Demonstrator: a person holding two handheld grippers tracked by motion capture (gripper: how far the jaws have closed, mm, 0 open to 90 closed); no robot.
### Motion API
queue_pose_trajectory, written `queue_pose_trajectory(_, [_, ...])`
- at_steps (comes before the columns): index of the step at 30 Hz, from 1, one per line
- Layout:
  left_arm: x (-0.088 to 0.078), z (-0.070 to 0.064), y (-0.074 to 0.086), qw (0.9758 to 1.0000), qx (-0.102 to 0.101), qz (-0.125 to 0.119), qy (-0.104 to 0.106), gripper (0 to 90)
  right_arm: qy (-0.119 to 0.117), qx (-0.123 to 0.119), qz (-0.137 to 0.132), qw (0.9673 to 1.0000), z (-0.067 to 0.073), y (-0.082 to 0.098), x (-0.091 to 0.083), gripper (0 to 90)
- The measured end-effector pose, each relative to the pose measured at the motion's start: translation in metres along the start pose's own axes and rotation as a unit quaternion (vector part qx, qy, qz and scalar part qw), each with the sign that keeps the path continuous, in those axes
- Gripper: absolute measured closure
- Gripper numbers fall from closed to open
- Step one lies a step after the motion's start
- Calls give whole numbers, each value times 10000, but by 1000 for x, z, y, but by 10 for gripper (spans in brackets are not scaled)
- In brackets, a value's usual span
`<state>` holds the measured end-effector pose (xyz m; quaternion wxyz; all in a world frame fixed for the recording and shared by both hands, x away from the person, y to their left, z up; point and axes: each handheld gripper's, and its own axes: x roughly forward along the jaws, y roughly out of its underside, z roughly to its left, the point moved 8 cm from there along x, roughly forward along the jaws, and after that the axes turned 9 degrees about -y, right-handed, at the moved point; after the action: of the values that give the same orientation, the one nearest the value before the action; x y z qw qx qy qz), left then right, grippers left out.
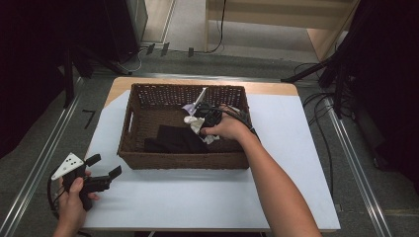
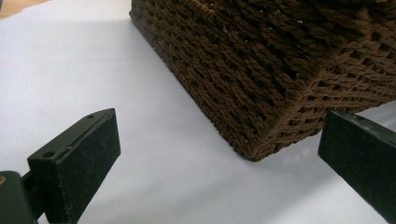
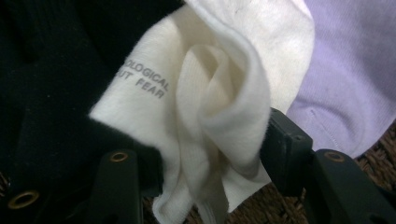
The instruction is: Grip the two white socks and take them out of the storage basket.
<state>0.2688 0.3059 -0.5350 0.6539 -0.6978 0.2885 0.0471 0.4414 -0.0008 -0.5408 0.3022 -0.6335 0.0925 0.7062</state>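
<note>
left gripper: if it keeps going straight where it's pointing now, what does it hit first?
Most likely the near corner of the wicker basket. In the left gripper view that corner sits ahead between the open jaws of the left gripper, with bare white sheet before it. How far off is hard to judge.

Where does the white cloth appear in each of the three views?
High view: white cloth in the wicker basket, centre-right, at the right gripper.
Left gripper view: not in it; the basket's outer corner is.
Right gripper view: centre, bunched between the jaws.
Shared landmark: the basket; its weave at lower right.
</note>
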Motion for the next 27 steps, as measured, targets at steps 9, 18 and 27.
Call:
queue_pose_trajectory(9, [0, 0, 0, 10000, -2, -8, -9, 1, 286, -192, 136, 9993, 3, -1, 1, 648])
queue_pose_trajectory(18, [0, 0, 0, 10000, -6, 2, -7, 0, 280, -517, 185, 9981, 2, 5, -18, 717])
queue_pose_trajectory(27, [0, 0, 0, 10000, 0, 1, -9, 1, 332, -714, 152, 9968, 7, 7, -44, 715])
